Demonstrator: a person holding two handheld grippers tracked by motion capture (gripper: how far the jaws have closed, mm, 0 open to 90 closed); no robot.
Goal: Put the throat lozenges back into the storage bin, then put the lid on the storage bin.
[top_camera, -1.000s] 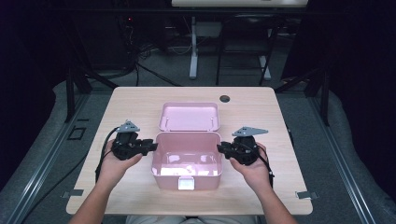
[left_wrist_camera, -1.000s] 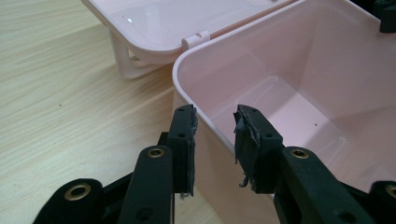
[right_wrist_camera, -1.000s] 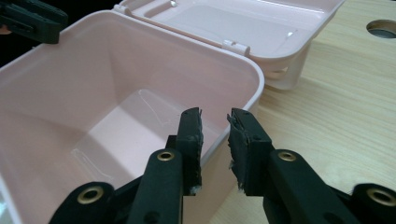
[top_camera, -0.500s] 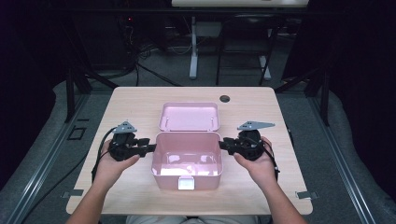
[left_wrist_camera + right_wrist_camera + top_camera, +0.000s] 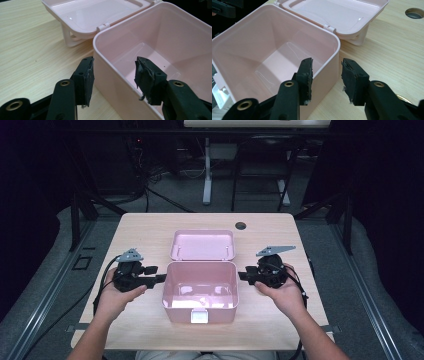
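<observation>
At the near edge of a wooden table (image 5: 140,320), a person's two hands hold a pair of black tongs against an open pink box (image 5: 200,292) standing mid-table. Left gripper (image 5: 113,75) and right gripper (image 5: 327,75) are both released, each with its jaws spread astride a side wall of the box, one pad inside and one outside, neither pressing it. Behind the box, its hinged lid (image 5: 202,245) lies flipped back flat; farther off, a round cable hole (image 5: 241,226) marks the tabletop.
</observation>
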